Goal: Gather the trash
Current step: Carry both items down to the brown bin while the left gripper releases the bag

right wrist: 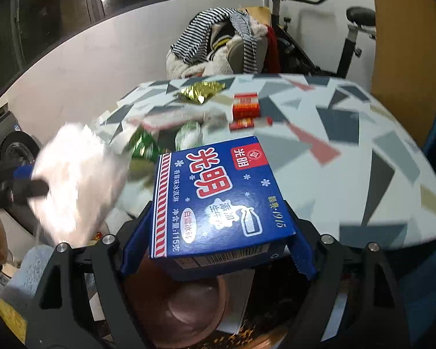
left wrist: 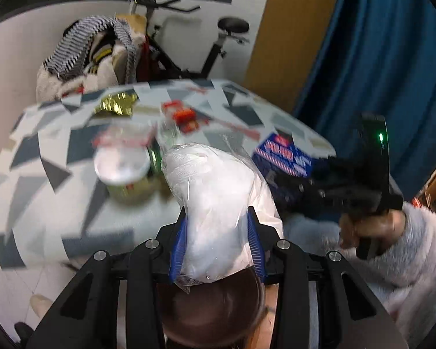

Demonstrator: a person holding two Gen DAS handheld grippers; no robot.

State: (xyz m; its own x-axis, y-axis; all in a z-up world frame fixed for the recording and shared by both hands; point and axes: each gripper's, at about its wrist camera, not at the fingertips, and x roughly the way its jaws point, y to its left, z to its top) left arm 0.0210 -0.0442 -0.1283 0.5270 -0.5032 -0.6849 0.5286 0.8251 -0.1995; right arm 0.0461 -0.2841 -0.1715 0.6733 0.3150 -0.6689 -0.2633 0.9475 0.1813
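Observation:
My left gripper [left wrist: 218, 218] is shut on a clear plastic bag stuffed with white tissue [left wrist: 215, 197], held over a brown bin [left wrist: 209, 314] below the table edge. That bag [right wrist: 75, 186] shows blurred at the left of the right wrist view. My right gripper [right wrist: 218, 218] is shut on a blue ice-cream box [right wrist: 215, 200] with red and white lettering, above the same brown bin [right wrist: 186, 308]. The box [left wrist: 282, 157] and the right gripper's body also show at the right of the left wrist view, with a hand in a fluffy white sleeve [left wrist: 407, 256].
On the patterned table [right wrist: 348, 157] lie a gold foil wrapper [right wrist: 200, 91], red packets [right wrist: 245, 109], a green wrapper [right wrist: 144, 145] and a lidded cup [left wrist: 122, 171]. Behind stand a chair heaped with clothes [right wrist: 218, 46], an exercise bike [left wrist: 212, 55] and a blue curtain [left wrist: 378, 58].

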